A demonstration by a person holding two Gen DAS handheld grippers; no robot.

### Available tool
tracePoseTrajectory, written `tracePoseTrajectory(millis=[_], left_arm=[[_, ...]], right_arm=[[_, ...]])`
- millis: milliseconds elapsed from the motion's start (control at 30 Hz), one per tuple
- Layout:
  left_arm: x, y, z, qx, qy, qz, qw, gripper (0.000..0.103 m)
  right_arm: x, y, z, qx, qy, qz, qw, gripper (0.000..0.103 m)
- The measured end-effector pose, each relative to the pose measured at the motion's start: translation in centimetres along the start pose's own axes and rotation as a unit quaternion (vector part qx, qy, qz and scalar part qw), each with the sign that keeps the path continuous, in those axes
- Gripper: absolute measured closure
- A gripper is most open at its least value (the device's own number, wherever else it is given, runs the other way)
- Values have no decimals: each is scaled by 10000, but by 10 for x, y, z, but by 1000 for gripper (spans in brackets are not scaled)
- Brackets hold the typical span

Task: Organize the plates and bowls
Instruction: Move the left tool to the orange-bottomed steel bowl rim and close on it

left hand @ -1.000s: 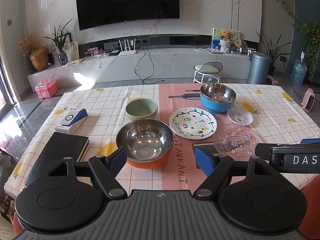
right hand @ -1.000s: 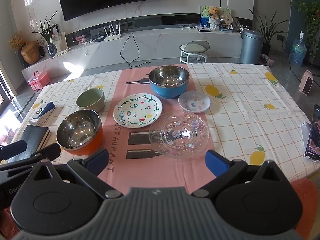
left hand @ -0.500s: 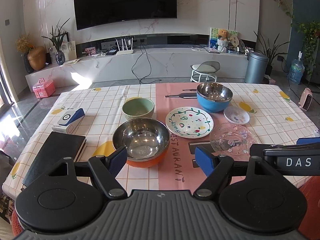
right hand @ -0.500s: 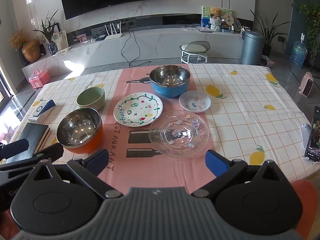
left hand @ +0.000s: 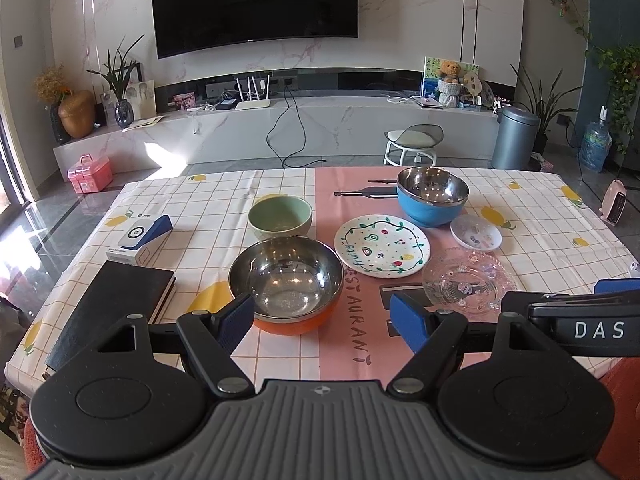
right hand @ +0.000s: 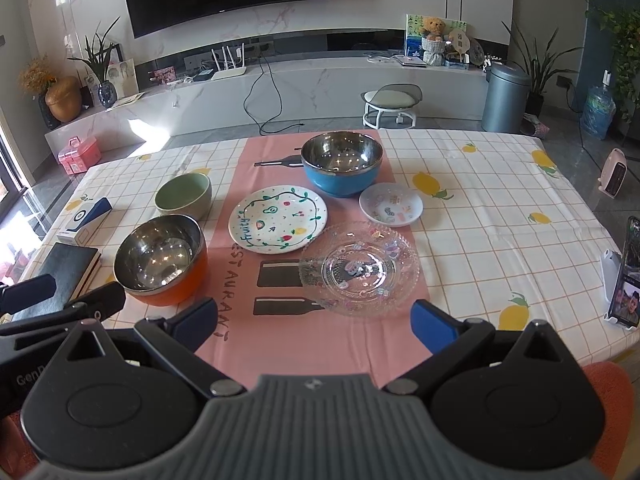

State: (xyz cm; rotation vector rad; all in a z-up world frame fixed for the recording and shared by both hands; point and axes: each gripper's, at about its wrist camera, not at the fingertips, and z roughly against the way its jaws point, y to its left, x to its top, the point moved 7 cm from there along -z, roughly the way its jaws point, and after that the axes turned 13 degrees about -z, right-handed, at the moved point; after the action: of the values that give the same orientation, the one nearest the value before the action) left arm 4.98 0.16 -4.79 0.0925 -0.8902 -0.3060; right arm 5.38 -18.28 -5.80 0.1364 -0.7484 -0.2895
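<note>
An orange steel bowl [left hand: 286, 284] [right hand: 160, 260] sits nearest, with a green bowl [left hand: 280, 216] [right hand: 183, 197] behind it. A blue steel bowl [left hand: 433, 196] [right hand: 341, 162] stands at the back. A painted white plate [left hand: 382, 246] [right hand: 279, 218], a small white dish [left hand: 476, 232] [right hand: 391, 204] and a clear glass plate [left hand: 470, 282] [right hand: 359, 268] lie on the pink runner. My left gripper [left hand: 324, 318] is open and empty just before the orange bowl. My right gripper [right hand: 314, 324] is open and empty just before the glass plate.
A black notebook [left hand: 112, 304] and a white-blue box [left hand: 140, 238] lie at the table's left. A phone on a stand [right hand: 624, 276] stands at the right edge. The right gripper's body [left hand: 576, 320] shows in the left wrist view.
Both views have shifted slightly; the left gripper has pulled back and up a little. Nothing on the table has moved and both grippers stay open.
</note>
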Motion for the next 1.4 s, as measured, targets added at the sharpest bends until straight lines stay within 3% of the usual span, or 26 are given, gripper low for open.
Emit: tracePoseTrajectory(millis=[833, 967, 1100, 1200, 1267, 1400], left_arm=[[-6, 16, -11, -47, 36, 13, 10000, 12], [-7, 38, -18, 173, 46, 235, 9996, 16], [-7, 59, -30, 55, 101, 601, 9981, 21], [-6, 72, -41, 56, 150, 853, 9962, 32], [-6, 81, -51, 66, 220, 1034, 9944, 36], [-5, 96, -69, 26, 300, 1296, 9911, 36]], right_arm=[[-3, 7, -13, 25, 140, 20, 9999, 3], [-1, 13, -24, 95, 108, 23, 9999, 3], [3, 30, -38, 268, 111, 168, 9994, 3], [7, 49, -49, 355, 95, 412, 9985, 3], [8, 60, -57, 347, 64, 583, 9977, 7], [11, 81, -79, 325, 117, 853, 9958, 25]])
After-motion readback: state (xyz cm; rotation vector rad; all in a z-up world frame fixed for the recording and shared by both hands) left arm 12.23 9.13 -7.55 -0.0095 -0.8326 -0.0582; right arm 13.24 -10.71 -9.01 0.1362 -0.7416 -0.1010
